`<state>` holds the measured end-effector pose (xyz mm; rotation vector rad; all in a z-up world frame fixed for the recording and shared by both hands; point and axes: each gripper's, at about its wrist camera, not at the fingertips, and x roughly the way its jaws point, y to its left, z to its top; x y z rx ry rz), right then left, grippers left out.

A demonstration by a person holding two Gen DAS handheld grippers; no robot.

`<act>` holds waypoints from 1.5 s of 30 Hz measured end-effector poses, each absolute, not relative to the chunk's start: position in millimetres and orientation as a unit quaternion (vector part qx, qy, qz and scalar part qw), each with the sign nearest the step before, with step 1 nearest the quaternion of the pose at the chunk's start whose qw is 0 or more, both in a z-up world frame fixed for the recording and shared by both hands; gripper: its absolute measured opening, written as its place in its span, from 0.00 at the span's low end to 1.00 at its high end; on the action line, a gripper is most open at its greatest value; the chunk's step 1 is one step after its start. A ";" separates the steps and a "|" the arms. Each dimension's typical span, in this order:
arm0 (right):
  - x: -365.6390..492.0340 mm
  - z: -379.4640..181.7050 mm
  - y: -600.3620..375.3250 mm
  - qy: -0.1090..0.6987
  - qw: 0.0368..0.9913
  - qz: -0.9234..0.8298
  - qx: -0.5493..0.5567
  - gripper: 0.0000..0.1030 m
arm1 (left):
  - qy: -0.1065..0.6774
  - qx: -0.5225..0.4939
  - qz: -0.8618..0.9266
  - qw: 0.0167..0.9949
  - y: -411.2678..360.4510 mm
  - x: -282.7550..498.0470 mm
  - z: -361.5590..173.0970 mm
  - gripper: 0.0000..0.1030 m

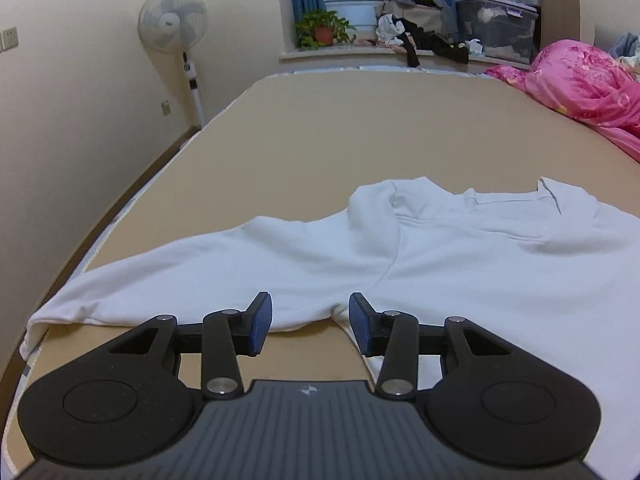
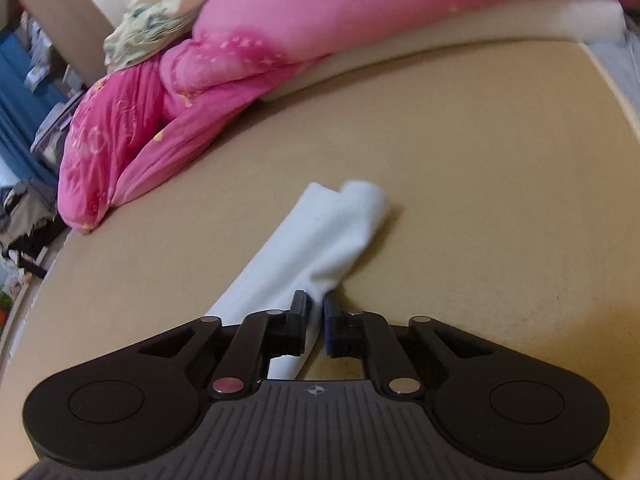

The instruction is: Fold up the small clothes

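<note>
Spread flat on broad tan bed surface (image 1: 304, 128): white long-sleeved cotton top (image 1: 440, 248), collar toward far end, one sleeve stretched out leftward to bed edge. Left gripper (image 1: 310, 322) hovering above hem near armpit, blue pads moderately apart, nothing between them. Right gripper (image 2: 316, 318) nearly closed, pinching fabric of other white sleeve (image 2: 320, 236) between narrow jaws, cuff lying beyond on tan surface. Crumpled pink floral quilt (image 2: 240, 52) heaped at far side. Standing white fan (image 1: 173, 22) by wall

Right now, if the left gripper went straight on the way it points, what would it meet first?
Probably the white long-sleeved cotton top spread on the tan bed surface; the left gripper is open, aimed near its underarm, though depth is unclear.
</note>
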<state>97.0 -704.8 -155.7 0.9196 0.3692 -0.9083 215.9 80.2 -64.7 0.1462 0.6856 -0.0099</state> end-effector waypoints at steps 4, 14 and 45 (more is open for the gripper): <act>79.9 -158.7 -710.4 0.131 0.764 -0.418 0.474 0.34 | 0.337 0.079 -0.016 0.938 77.0 211.5 -65.3 0.47; 74.3 -154.9 -702.7 0.116 0.750 -0.440 0.480 0.04 | 0.335 0.085 -0.013 0.938 76.2 207.9 -66.4 0.47; 154.1 -31.3 -307.9 0.310 0.941 0.007 0.134 0.47 | 0.400 -0.122 -0.133 0.899 65.9 263.4 -72.8 0.27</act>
